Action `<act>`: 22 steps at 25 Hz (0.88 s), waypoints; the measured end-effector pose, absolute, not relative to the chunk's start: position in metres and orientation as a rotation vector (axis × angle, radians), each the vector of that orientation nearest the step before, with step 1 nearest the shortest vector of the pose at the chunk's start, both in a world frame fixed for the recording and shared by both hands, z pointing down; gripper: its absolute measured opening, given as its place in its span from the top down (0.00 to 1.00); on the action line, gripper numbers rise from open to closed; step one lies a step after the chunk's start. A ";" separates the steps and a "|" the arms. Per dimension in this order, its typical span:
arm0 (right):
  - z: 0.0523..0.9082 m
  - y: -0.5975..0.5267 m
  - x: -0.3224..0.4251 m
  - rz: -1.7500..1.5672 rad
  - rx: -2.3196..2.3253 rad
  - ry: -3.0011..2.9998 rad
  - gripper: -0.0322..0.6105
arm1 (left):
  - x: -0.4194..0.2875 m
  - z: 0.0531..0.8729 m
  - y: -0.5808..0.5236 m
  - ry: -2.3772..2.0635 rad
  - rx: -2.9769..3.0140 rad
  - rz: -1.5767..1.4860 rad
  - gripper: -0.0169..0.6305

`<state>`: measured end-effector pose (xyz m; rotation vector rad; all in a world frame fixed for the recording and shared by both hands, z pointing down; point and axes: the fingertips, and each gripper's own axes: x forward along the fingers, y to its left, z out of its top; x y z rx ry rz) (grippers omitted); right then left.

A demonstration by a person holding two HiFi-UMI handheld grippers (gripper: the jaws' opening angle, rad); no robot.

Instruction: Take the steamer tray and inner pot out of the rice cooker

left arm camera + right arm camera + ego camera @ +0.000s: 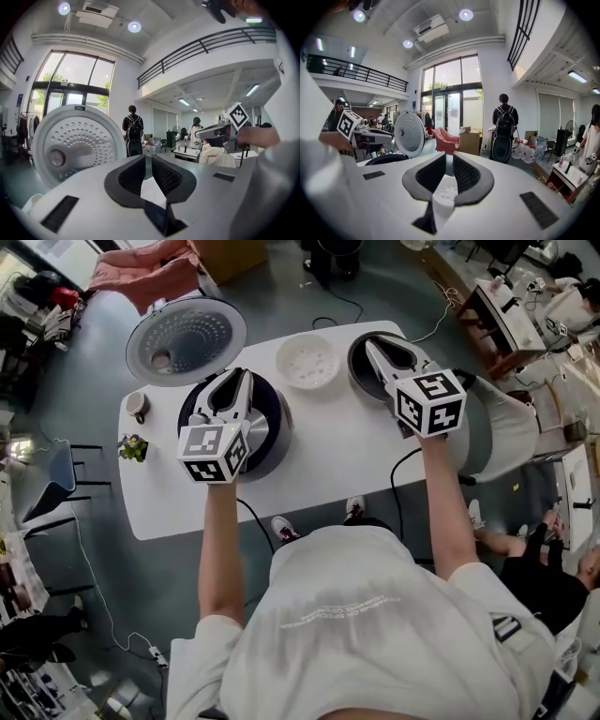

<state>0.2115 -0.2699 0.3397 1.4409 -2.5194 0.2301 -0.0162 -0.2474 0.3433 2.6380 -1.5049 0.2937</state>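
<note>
Left hand-held gripper (239, 381) and right hand-held gripper (375, 345), narrow and empty, hovered mid-frame, since steamer tray (307, 362) and inner pot (358, 371) apparently sat outside the rice cooker (272, 432).

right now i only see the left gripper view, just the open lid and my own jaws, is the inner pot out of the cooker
Observer: Yes. In the head view the inner pot sits on the table, to the right of the cooker, with the right gripper hanging over it.
Operator: and the steamer tray, where is it
Observer: The white steamer tray is out too. It lies on the table between the cooker and the inner pot.
</note>
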 end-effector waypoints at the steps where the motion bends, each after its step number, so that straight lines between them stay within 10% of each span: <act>1: 0.336 -0.270 0.205 0.210 1.430 -2.526 0.85 | -0.023 0.342 -0.246 -1.522 2.639 0.327 0.89; 22: 0.284 -0.253 0.121 -0.020 1.309 -2.607 0.91 | -0.090 0.288 -0.222 -1.724 2.712 0.343 0.95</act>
